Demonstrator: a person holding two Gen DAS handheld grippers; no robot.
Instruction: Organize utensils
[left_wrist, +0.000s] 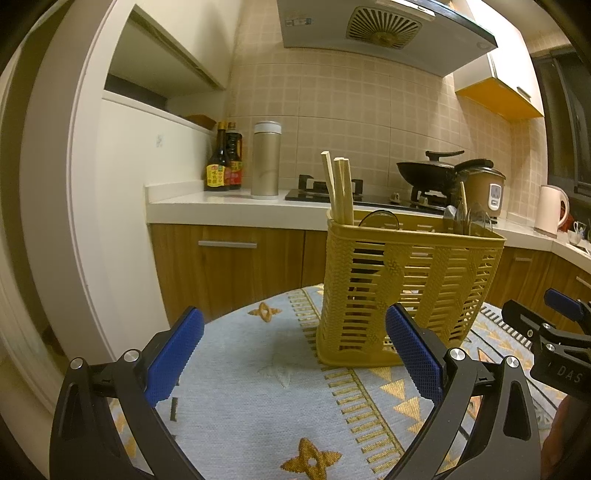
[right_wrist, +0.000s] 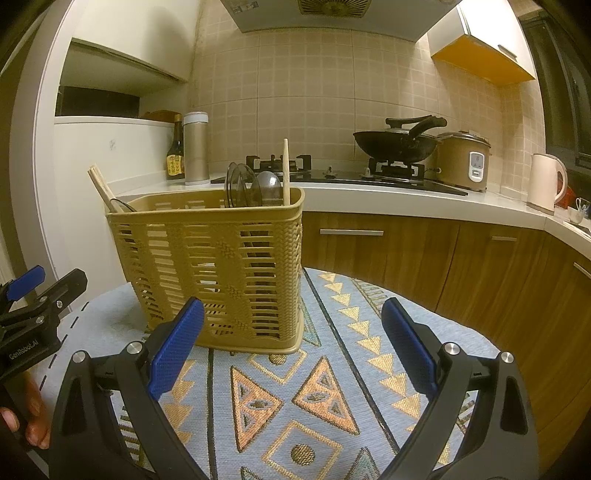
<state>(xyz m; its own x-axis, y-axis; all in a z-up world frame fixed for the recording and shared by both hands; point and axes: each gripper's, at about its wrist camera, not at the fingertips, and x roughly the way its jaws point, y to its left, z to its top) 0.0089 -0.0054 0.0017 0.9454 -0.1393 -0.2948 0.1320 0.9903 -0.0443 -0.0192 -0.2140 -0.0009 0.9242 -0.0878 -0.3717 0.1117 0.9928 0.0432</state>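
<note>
Both tongs, left tongs (left_wrist: 293, 356) & right tongs (right_wrist: 291, 349), wide open, holding nothing. Chopsticks (left_wrist: 338, 188) in yellow basket (left_wrist: 406, 291), mid frame, look light, stiff, slippery; grab near tops.

This is a home kitchen. A range hood (left_wrist: 384, 27) hangs over a gas hob (right_wrist: 332, 173) set in a pale worktop (right_wrist: 369, 199), with beige tiled walls behind. A black wok (right_wrist: 395, 142) sits on a burner beside a rice cooker (right_wrist: 463, 160). Sauce bottles (left_wrist: 223, 162) and a steel flask (left_wrist: 266, 160) stand near the worktop's left end, what looks like an electric kettle (right_wrist: 546, 182) towards its right corner. Wooden cabinet doors (right_wrist: 376, 243) run below.
</note>
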